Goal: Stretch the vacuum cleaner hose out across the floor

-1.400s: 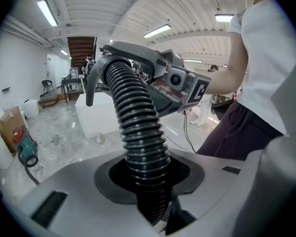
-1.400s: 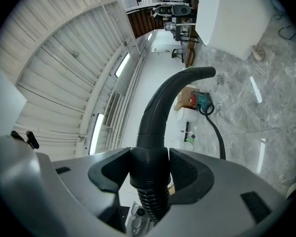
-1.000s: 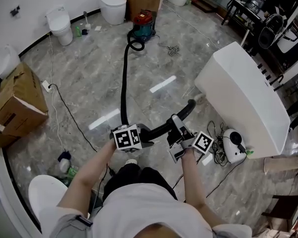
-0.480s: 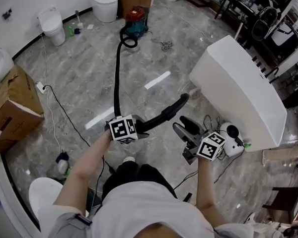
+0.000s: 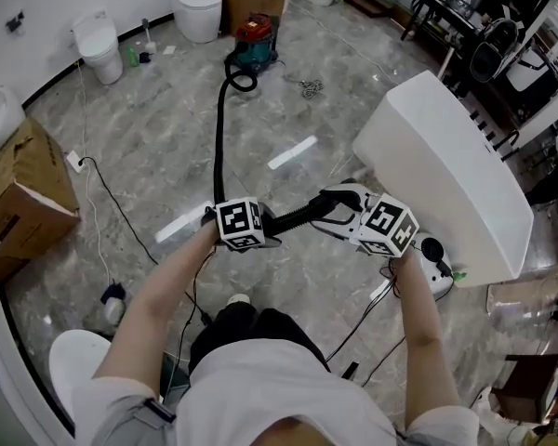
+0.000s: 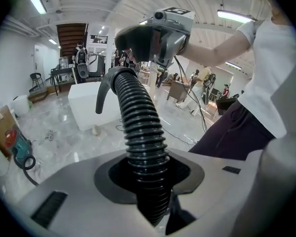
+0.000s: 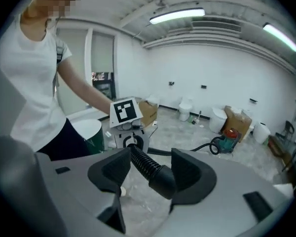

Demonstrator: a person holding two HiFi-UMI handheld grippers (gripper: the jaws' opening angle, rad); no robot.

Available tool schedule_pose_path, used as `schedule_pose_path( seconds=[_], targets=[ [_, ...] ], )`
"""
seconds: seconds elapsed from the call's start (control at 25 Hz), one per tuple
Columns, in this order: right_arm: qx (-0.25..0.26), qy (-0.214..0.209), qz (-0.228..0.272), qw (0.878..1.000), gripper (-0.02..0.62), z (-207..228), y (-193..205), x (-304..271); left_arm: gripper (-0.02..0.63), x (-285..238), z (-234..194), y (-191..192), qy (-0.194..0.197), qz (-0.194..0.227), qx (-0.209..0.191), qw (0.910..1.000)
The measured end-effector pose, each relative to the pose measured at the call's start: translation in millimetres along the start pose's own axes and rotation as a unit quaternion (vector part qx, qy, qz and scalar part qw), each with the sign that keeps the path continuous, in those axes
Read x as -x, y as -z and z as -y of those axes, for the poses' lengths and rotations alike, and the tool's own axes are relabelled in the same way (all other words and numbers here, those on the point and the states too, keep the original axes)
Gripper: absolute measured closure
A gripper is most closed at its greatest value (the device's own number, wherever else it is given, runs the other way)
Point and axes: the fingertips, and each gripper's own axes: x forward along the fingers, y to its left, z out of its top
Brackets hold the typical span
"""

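Clamped in the left gripper (image 6: 149, 186), pads pressed on both sides of the ribbed black hose (image 6: 138, 127) partway along its length. Beyond that grip, arching up and over toward the right gripper (image 7: 149, 173) (seen from the left gripper view as a grey block at the top of the curve). Between the right gripper's jaws, spread apart, the hose's smooth end cuff, closer to one pad and with a clear gap at the other, so not squeezed. From the head view, both grippers up in front of the person and near each other, bridged by the short stretch of hose. Behind the left gripper, down to the marble floor (image 5: 149, 147) and away in a fairly straight line to the vacuum cleaner (image 5: 256, 37), with one small loop at the machine.
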Motion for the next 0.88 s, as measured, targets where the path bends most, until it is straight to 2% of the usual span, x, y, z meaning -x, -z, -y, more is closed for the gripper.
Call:
schedule_pose_path(
  seconds=[0.12, 0.2, 0.28, 0.4, 0.48, 0.52, 0.6, 0.68, 0.72, 0.88],
  targets=[
    [0.08, -0.038, -0.083, 0.993, 0.351, -1, 3, -18, 0.46, 0, -4, 0, 0.007, -0.01, 0.0, 0.9999],
    [0.136, -0.061, -0.154, 0.977, 0.351, 0, 12, -30, 0.46, 2, -8, 1, 0.015, -0.023, -0.007, 0.9996],
    [0.194, -0.081, -0.225, 0.952, 0.353, -2, 22, -40, 0.46, 6, -10, 4, 0.023, -0.043, -0.019, 0.9986],
    [0.268, -0.111, -0.317, 0.903, 0.351, -8, 39, -54, 0.46, 10, -13, 5, 0.029, -0.061, -0.029, 0.9973],
    [0.303, -0.122, -0.359, 0.874, 0.353, -12, 50, -65, 0.46, 12, -13, 1, 0.03, -0.057, -0.028, 0.9975],
    [0.316, -0.122, -0.369, 0.865, 0.353, -14, 53, -71, 0.46, 13, -13, 0, 0.03, -0.053, -0.027, 0.9978],
    [0.327, -0.122, -0.372, 0.86, 0.353, -18, 56, -83, 0.46, 15, -11, -3, 0.032, -0.042, -0.026, 0.9983],
    [0.324, -0.128, -0.366, 0.863, 0.357, -23, 59, -91, 0.46, 17, -10, -5, 0.031, -0.036, -0.028, 0.9985],
    [0.324, -0.129, -0.364, 0.864, 0.431, -24, 60, -93, 0.46, 18, -9, -6, 0.029, -0.036, -0.031, 0.9984],
    [0.307, -0.135, -0.352, 0.874, 0.436, -29, 61, -93, 0.46, 20, -9, -7, 0.009, -0.029, -0.042, 0.9986]
  ],
)
